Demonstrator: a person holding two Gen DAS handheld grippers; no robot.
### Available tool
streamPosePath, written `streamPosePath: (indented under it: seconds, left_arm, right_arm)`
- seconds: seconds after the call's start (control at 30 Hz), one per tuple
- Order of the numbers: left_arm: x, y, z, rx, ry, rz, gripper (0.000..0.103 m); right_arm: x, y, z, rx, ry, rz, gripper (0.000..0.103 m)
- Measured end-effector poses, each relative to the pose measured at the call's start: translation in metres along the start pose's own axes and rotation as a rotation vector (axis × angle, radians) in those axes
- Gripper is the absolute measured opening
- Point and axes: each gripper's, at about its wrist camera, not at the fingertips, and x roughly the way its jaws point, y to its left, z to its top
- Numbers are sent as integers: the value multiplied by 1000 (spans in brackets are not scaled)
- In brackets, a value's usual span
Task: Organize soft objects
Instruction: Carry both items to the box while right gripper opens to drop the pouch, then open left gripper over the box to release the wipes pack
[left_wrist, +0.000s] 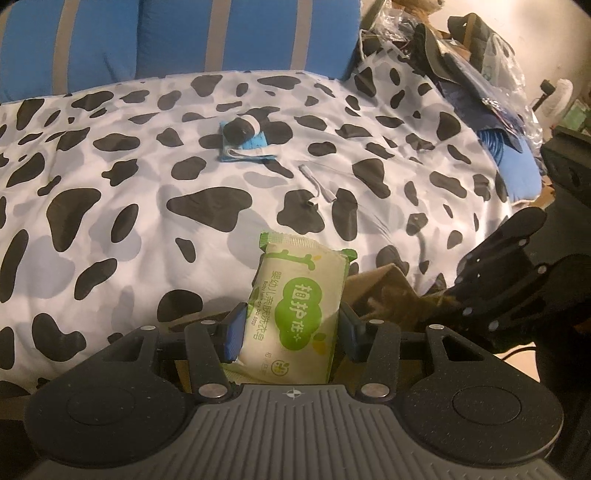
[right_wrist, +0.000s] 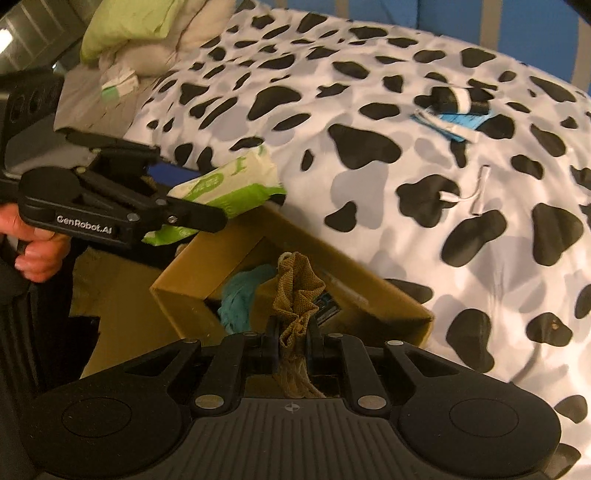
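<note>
My left gripper (left_wrist: 293, 323) is shut on a green and white soap pack (left_wrist: 295, 295), which stands up between the blue pads. In the right wrist view the same left gripper (right_wrist: 190, 186) holds the pack (right_wrist: 236, 184) over the far corner of an open cardboard box (right_wrist: 184, 295). My right gripper (right_wrist: 293, 332) is shut on a bunched brown mesh cloth (right_wrist: 299, 288) that hangs over the box. A teal cloth (right_wrist: 240, 295) lies inside the box. A rolled black sock (left_wrist: 243, 127) rests on a folded blue cloth (left_wrist: 251, 149) further up the bed.
The box sits against a bed with a cow-print cover (left_wrist: 129, 166). A white cable adapter (left_wrist: 319, 190) lies on the cover. Bags and clutter (left_wrist: 472, 55) pile up at the bed's far right. Green and white pillows (right_wrist: 140, 29) lie at its other end. A person's hand (right_wrist: 33, 240) grips the left handle.
</note>
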Motion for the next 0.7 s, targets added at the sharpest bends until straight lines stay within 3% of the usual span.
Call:
streamPosePath:
  seconds: [0.07, 0.13, 0.17, 0.2, 0.3, 0.7]
  left_arm:
    - [0, 0, 0, 0, 2, -1, 49]
    - [0, 0, -1, -2, 5, -2, 49]
    - [0, 0, -1, -1, 6, -3, 49]
    - [1, 0, -1, 0, 7, -4, 49]
    - [1, -2, -1, 8, 10, -10, 49]
    - [9, -15, -3, 81, 47, -71, 49]
  right_arm:
    - [5, 2, 0, -12, 31, 4, 20]
    - [12, 3, -1, -18, 66, -18, 40]
    - [13, 4, -1, -24, 73, -35, 63]
    - [13, 4, -1, -30, 68, -51, 74]
    - [4, 0, 0, -12, 18, -82, 93]
    - [-17, -32, 7, 163, -119, -245, 99]
